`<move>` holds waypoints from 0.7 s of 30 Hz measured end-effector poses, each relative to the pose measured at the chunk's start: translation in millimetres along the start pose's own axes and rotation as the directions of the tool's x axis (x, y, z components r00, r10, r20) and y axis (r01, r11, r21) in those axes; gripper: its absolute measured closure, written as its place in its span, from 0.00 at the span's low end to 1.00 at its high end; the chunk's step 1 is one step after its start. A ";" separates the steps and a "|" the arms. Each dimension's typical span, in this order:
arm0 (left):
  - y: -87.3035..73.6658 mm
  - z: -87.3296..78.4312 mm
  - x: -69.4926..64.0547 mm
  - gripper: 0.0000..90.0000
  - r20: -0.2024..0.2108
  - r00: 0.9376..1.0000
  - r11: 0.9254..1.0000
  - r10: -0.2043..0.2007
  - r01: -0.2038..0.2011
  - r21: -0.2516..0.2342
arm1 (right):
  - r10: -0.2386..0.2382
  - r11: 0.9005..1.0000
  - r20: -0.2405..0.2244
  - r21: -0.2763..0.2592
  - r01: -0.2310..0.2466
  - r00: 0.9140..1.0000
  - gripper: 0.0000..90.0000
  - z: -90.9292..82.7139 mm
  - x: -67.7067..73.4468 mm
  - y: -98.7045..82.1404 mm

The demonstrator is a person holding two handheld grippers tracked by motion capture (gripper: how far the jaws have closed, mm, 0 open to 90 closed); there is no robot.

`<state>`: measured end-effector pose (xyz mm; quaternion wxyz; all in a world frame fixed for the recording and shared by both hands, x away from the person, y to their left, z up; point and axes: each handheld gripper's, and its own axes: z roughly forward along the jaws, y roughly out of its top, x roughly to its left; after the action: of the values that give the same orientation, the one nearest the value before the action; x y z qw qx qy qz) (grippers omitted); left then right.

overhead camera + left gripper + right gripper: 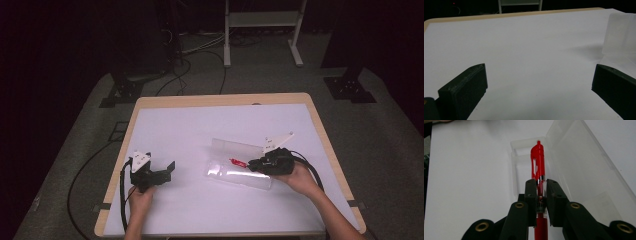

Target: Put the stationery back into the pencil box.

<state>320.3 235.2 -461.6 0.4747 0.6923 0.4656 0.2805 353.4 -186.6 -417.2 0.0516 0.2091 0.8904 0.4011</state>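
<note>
Red pen (538, 162) gripped by the closed jaws of the right gripper (540, 185) over the clear open case (579, 167).
The clip of the pen is seen in the right gripper view; the left gripper (537, 82), jaws open wide, is seen in the left gripper view.

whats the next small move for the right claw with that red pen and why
Probably lower the red pen into the tray of the clear case, then open the jaws. The right claw is shut on the pen's barrel, holding it lengthwise over the open tray with the lid folded back. The left claw rests open nearby, holding nothing.

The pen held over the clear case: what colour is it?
Red pen, clearest in the right gripper view.
</note>
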 end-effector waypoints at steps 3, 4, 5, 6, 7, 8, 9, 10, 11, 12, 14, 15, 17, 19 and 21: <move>0.0 0.0 0.1 0.00 0.001 1.000 1.000 0.000 0.000 0.000 | 0.005 1.000 -0.003 0.000 -0.005 1.000 0.88 1.8 -0.7 -0.4; 0.0 -0.1 0.1 0.00 0.001 1.000 1.000 -0.002 0.002 -0.001 | 0.006 1.000 -0.004 0.004 -0.006 1.000 0.88 3.4 -1.4 -0.6; 0.0 -0.1 0.1 0.00 0.001 1.000 1.000 -0.002 0.002 -0.001 | 0.003 1.000 -0.004 0.004 -0.003 1.000 0.88 4.4 -2.0 -0.8; -0.1 -0.2 0.1 0.00 0.001 1.000 1.000 -0.002 0.002 -0.001 | 0.006 1.000 -0.004 0.008 -0.006 1.000 0.88 5.1 -2.0 -0.8; -0.1 -0.2 0.1 0.00 0.001 1.000 1.000 -0.002 0.002 -0.001 | 0.006 1.000 -0.004 0.008 -0.006 1.000 0.88 5.1 -2.0 -0.8; -0.2 -0.1 0.1 0.00 0.000 1.000 1.000 -0.003 0.003 -0.006 | 0.007 1.000 -0.009 0.008 -0.007 1.000 0.88 6.6 -2.6 -1.0; -0.2 -0.1 0.1 0.00 0.000 1.000 1.000 -0.003 0.003 -0.006 | 0.007 1.000 -0.009 0.008 -0.007 1.000 0.88 6.6 -2.6 -1.0; -0.2 -0.7 0.3 0.00 0.000 1.000 1.000 -0.005 0.005 -0.007 | 0.009 1.000 -0.009 0.011 -0.009 1.000 0.88 8.1 -2.7 -1.2; -0.4 -0.8 0.5 0.00 0.000 1.000 1.000 -0.006 0.006 -0.009 | 0.010 1.000 -0.011 0.011 -0.010 1.000 0.88 9.0 -2.9 -1.3; -0.4 -0.8 0.5 0.00 0.000 1.000 1.000 -0.006 0.006 -0.009 | 0.007 1.000 -0.012 0.012 -0.007 1.000 0.88 10.0 -3.1 -1.5; -0.5 -1.2 0.5 0.00 0.000 1.000 1.000 -0.005 0.005 -0.011 | 0.008 1.000 -0.015 0.014 -0.008 1.000 0.88 12.0 -3.2 -2.0; -0.5 -1.2 0.5 0.00 0.000 1.000 1.000 -0.005 0.005 -0.011 | 0.008 1.000 -0.015 0.014 -0.008 1.000 0.88 12.0 -3.2 -2.0; -0.7 -2.1 0.0 0.00 0.001 1.000 1.000 -0.001 0.001 -0.015 | 0.009 1.000 -0.017 0.018 -0.009 1.000 0.88 13.5 -3.0 -2.5; -0.7 -2.0 0.2 0.00 0.000 1.000 1.000 -0.001 0.001 -0.012 | 0.003 1.000 -0.019 0.026 -0.002 1.000 0.88 16.4 -2.2 -2.9; -0.6 -1.8 0.6 0.00 -0.002 1.000 1.000 -0.005 0.005 -0.014 | 0.004 1.000 -0.020 0.030 -0.004 1.000 0.88 17.4 -1.9 -3.0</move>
<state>318.8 236.6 -461.5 0.4798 0.6876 0.4655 0.2834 358.6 -177.1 -431.3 0.0388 0.2077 0.8963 0.3898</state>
